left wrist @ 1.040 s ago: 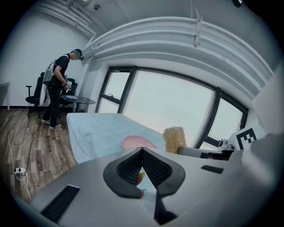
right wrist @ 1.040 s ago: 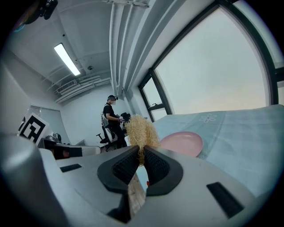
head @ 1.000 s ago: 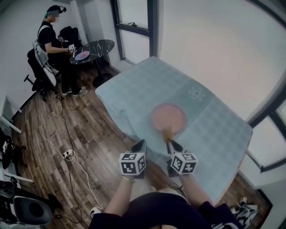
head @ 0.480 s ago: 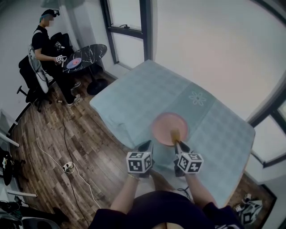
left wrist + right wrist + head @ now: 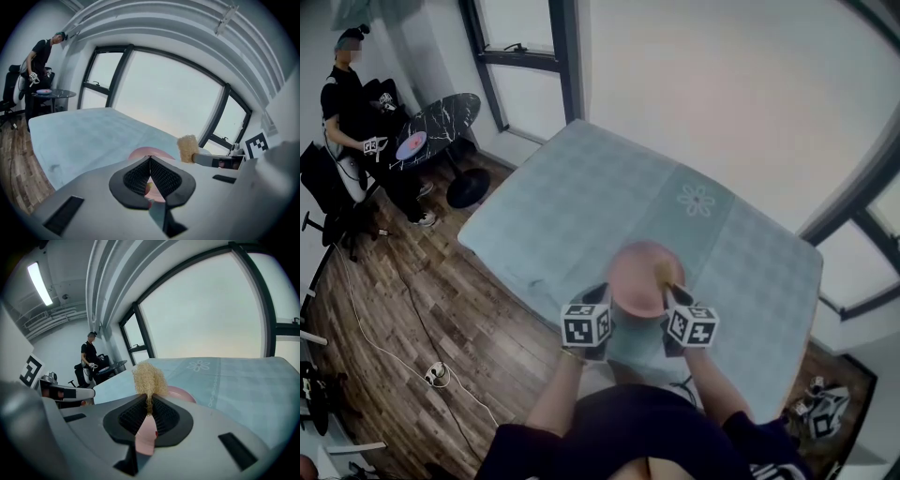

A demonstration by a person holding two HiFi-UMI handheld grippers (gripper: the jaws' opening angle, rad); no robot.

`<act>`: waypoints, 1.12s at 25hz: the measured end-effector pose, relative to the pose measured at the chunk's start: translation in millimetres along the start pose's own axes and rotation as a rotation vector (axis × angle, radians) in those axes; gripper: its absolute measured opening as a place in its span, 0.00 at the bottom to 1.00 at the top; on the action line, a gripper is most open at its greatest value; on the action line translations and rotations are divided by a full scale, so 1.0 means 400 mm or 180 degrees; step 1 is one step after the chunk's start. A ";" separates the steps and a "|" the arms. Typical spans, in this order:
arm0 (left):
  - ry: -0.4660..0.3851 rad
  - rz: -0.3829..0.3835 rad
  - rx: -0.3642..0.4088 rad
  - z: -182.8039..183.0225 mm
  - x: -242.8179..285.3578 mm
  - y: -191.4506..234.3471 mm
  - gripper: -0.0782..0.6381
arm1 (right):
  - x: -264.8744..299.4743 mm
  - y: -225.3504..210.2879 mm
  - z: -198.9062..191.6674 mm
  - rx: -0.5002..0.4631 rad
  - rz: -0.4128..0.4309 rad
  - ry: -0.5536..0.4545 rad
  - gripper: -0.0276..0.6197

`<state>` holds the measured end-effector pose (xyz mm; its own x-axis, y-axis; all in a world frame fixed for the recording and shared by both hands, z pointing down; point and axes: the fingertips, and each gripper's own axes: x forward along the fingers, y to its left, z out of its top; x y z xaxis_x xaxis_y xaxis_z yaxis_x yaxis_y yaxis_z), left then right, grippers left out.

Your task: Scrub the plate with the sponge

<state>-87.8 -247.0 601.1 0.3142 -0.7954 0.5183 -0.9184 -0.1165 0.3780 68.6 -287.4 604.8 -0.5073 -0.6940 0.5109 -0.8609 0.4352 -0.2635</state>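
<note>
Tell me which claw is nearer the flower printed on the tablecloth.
Right. The right claw holds the sponge nearer the flower; the left claw, on the plate, lies farther left.

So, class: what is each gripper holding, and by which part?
The left gripper is shut on the pink plate at its near rim; the right gripper pinches the sponge by its lower end.

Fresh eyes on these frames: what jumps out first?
The round pink plate near the front edge of the pale blue-clothed table, its rim clamped in the left hand-held gripper. Beside it, the right hand-held gripper pinches a frizzy tan sponge by the plate's right rim. Far left, a second person sits at a dark round table.
</note>
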 end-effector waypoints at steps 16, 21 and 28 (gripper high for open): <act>0.0410 -0.0335 0.0317 0.019 0.151 0.101 0.12 | 0.156 -0.063 -0.018 0.0211 -0.0521 0.0133 0.10; 0.0517 -0.0350 0.0468 0.031 0.199 0.146 0.12 | 0.208 -0.072 -0.015 0.0210 -0.0610 0.0180 0.10; 0.0685 -0.0481 0.0363 0.014 0.268 0.193 0.12 | 0.270 -0.097 -0.033 0.0204 -0.0758 0.0294 0.10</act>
<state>-126.3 -344.7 681.6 0.4821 -0.6209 0.6181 -0.8746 -0.2999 0.3809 47.7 -371.4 681.1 -0.2869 -0.7159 0.6365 -0.9578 0.2267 -0.1767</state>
